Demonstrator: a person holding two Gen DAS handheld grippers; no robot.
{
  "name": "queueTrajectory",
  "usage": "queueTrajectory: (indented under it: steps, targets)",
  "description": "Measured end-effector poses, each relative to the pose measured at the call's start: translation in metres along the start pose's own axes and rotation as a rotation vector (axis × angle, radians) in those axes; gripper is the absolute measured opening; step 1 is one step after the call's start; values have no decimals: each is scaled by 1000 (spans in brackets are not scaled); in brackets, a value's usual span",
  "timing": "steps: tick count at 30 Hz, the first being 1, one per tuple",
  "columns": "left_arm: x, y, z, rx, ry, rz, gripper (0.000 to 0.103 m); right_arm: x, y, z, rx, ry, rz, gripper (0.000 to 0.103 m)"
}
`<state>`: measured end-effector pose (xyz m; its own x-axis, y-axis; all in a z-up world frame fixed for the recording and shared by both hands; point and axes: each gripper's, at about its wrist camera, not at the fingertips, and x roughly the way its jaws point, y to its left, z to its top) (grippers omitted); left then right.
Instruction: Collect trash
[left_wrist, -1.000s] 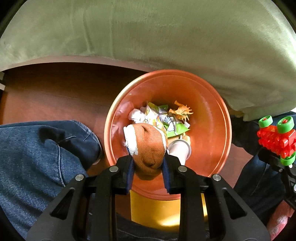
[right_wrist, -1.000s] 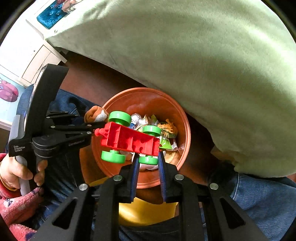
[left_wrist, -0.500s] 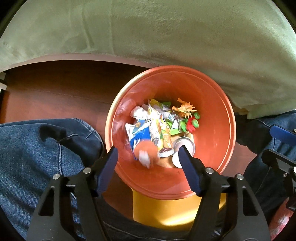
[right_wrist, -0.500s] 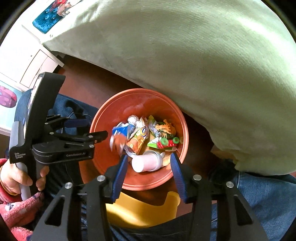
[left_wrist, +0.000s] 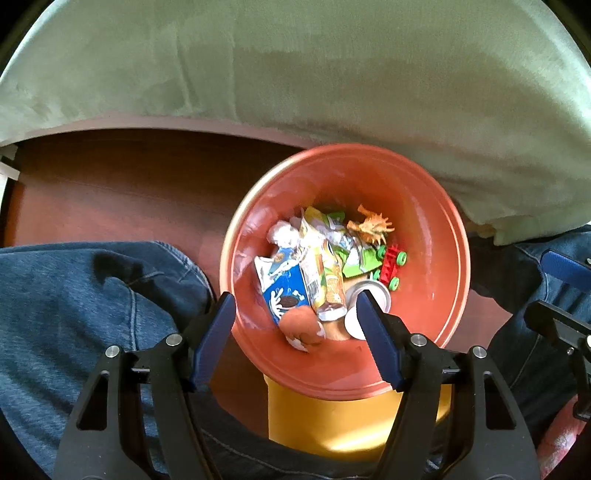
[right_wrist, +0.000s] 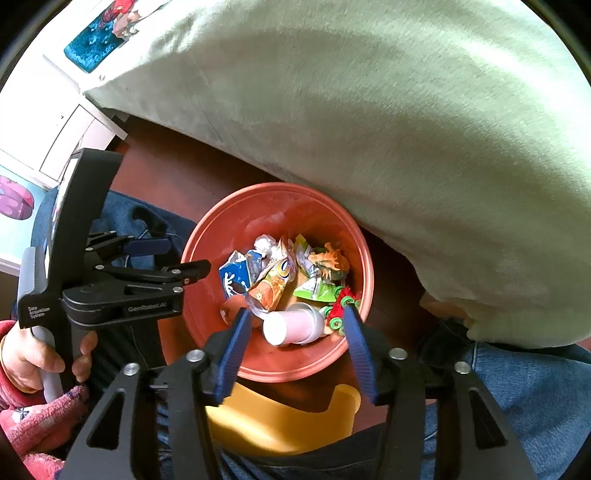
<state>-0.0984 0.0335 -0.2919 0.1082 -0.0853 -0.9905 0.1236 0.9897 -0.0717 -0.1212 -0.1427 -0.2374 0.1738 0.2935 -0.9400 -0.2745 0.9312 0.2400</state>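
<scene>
Over the bin (left_wrist: 436, 236) by the person's knees, left gripper (left_wrist: 297, 325) & right gripper (right_wrist: 295, 332) both hang spread, empty; trash (left_wrist: 317, 266) lies inside, so collecting looks near done, w/ nothing loose visible.

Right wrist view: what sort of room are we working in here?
Probably a home bedroom or child's room. A green blanket drapes over furniture, a white cabinet stands against the wall, and the orange bin on the wooden floor holds a toy car among snack wrappers.
</scene>
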Motion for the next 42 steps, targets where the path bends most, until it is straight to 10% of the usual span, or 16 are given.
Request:
queueTrajectory:
  steps: [11, 24, 42]
  targets:
    - [-90, 0, 28, 15, -273, 104, 76, -97, -3, 33, 24, -347, -83, 95]
    - [-247, -1, 47, -26, -745, 163, 90, -202, 19, 57, -13, -691, -169, 97]
    - [-296, -9, 48, -54, -871, 126, 91, -242, 30, 59, -6, -806, -168, 98]
